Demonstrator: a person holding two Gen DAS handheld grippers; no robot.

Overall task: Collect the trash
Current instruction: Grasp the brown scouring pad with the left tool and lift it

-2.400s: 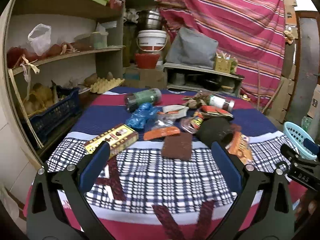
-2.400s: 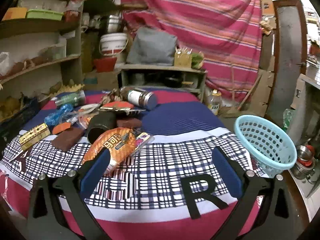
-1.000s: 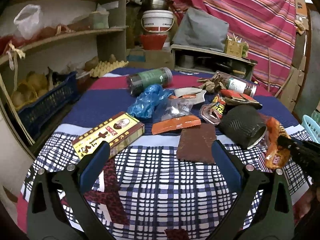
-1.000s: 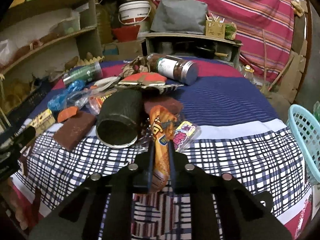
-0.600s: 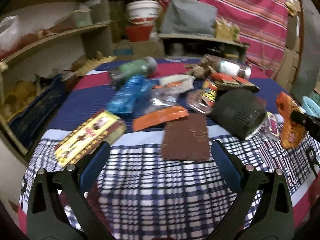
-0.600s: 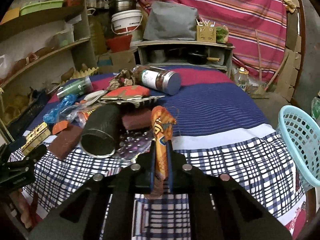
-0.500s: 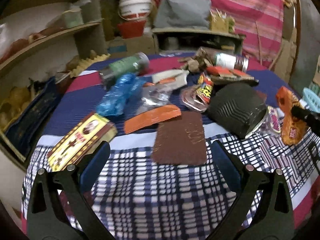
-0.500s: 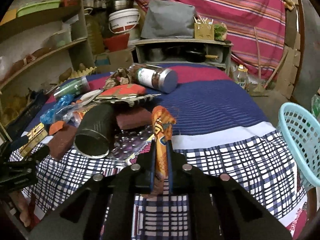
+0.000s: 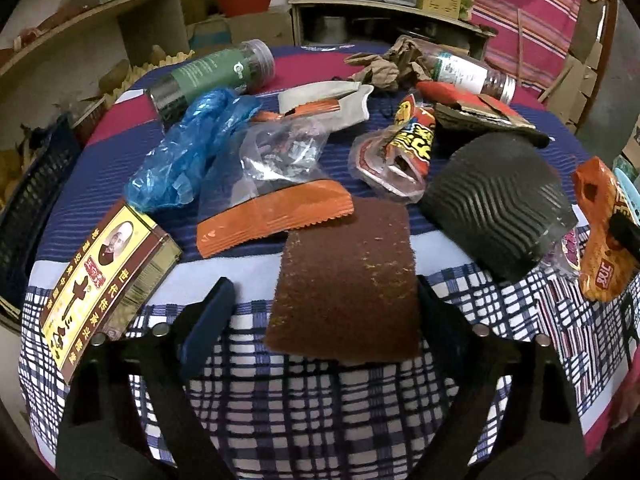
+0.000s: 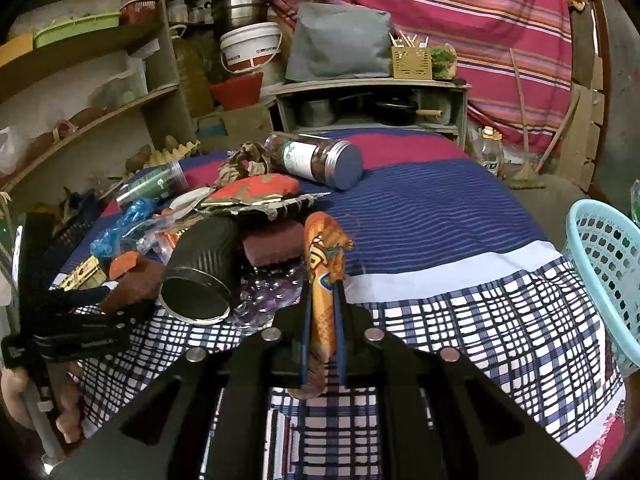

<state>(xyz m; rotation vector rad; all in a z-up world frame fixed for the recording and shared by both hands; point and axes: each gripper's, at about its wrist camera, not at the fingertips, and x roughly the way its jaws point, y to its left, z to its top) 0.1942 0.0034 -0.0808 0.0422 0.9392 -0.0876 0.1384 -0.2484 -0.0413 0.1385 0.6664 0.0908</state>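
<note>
Right gripper [image 10: 323, 316] had its fingers clamped on an orange wrapper [image 10: 325, 276], held above the checked cloth at centre frame. The basket [image 10: 604, 272] sat at the right edge, well apart. Left gripper [image 9: 320, 308] hung over the brown pad [image 9: 344, 276], fingers closing with the pad between them, not yet pressing. Judged step: two pickups running together. Next: carry the wrapper over the basket and drop it; left should finish its pinch.

Both wrist views look down closely across one cluttered table [image 9: 344, 408], sharing its litter.
</note>
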